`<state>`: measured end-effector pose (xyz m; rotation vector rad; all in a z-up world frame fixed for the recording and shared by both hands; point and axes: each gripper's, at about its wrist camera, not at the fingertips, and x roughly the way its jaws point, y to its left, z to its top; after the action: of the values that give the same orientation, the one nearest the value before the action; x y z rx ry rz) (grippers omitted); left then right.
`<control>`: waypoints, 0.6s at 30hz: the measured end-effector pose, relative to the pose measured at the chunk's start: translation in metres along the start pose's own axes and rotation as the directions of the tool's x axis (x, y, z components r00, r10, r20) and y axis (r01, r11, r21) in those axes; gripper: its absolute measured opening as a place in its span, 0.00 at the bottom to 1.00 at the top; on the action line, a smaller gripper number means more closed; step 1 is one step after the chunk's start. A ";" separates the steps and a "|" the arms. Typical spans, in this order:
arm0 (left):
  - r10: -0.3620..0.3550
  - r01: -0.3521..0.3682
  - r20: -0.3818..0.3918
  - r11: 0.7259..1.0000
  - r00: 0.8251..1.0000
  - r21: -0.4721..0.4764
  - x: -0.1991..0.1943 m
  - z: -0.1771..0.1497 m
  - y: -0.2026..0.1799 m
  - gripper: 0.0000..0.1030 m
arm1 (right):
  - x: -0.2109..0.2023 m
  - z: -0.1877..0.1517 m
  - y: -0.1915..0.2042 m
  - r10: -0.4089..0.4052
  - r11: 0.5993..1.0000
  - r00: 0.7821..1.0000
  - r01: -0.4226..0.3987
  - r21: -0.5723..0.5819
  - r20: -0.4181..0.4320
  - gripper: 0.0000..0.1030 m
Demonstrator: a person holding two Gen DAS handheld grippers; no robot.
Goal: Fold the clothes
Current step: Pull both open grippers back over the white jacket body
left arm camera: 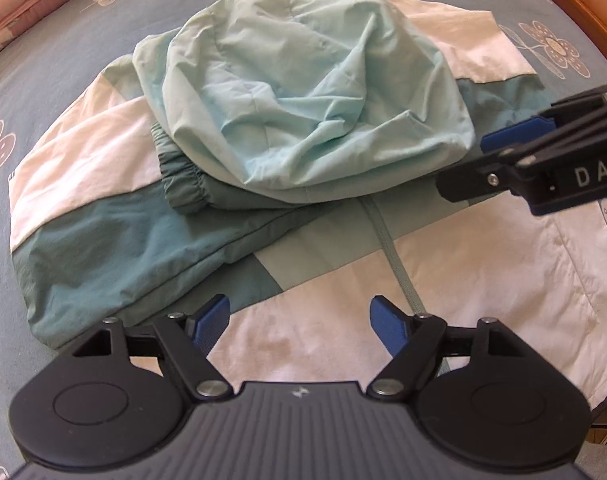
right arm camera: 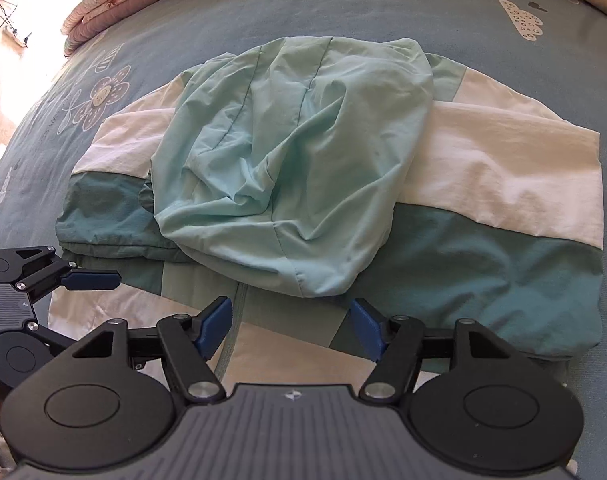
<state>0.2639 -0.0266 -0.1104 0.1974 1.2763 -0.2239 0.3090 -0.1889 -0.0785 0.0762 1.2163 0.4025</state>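
a thin jacket (left arm camera: pixel 303 184) lies part-folded on a bed sheet (left arm camera: pixel 63 60), both grippers released above it.

the jacket is light, crinkled cloth in white, dark green and pale mint panels; its puffy mint hood (left arm camera: pixel 315 96) is flopped over the body, with an elastic gathered cuff (left arm camera: pixel 183 184) beside it. the sheet is grey-blue with printed flowers. the left gripper (left arm camera: pixel 299 320) and right gripper (right arm camera: pixel 291 326) tilt steeply down over the near hem, jaws apart, nothing between them.

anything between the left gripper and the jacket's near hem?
Nothing visible. The left gripper hangs open right over the jacket, only bare fabric and the zipper between its pads. The right gripper, also open, sits off to the side, not in the path.
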 end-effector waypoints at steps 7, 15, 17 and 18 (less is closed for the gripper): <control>-0.008 0.013 0.110 0.999 0.994 -0.049 0.022 -0.037 0.010 0.95 | 0.036 -0.048 0.019 -0.114 0.986 0.993 0.112 -0.125 -0.012 0.95; -0.046 0.065 0.217 0.995 0.975 -0.081 0.025 -0.064 0.033 0.99 | 0.043 -0.061 0.032 -0.219 0.971 0.975 0.221 -0.088 0.025 1.00; -0.049 0.064 0.225 0.996 0.973 -0.059 0.024 -0.067 0.032 0.99 | 0.043 -0.064 0.032 -0.235 0.969 0.971 0.237 -0.073 0.044 1.00; -0.048 0.058 0.226 0.997 0.973 -0.042 0.023 -0.066 0.031 0.99 | 0.044 -0.065 0.034 -0.239 0.968 0.969 0.242 -0.068 0.056 1.00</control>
<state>0.2176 0.0202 -0.1505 0.0936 1.0614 -0.2539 0.2526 -0.1527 -0.1320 -0.1251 1.1463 0.2320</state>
